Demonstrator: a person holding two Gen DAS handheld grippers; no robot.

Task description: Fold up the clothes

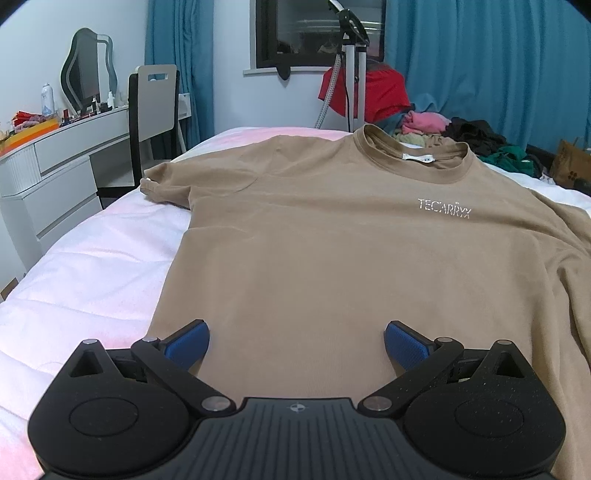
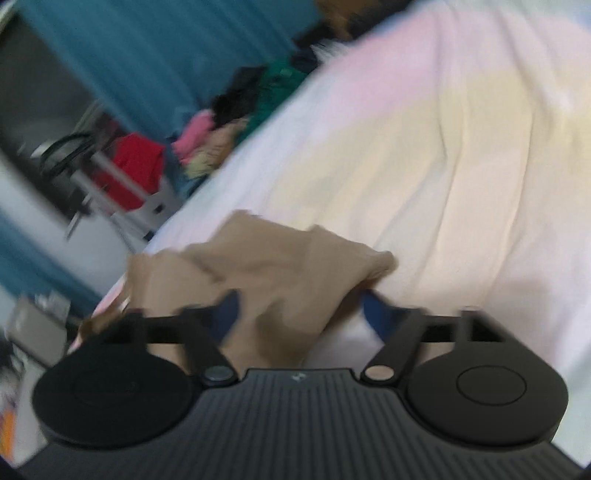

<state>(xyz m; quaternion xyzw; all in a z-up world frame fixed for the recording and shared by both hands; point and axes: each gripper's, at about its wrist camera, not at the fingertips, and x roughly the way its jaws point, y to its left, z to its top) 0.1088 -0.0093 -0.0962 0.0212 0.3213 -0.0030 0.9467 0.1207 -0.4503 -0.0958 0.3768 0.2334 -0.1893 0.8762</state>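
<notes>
1. Hovering over the tan T-shirt's hem, the left gripper has its fingers spread, pinching nothing.
2. The right gripper – fingers spread – straddles a loose tan fold.
3. The shirt lies flat on the bed – collar at 12 o'clock.

Behind the bed with its white-and-pink cover you had a white dresser on the left, cluttered with bottles below a wavy mirror. A chair stood beside it. Teal curtains flanked a dark window, and a garment steamer stand rose near something red.
</notes>
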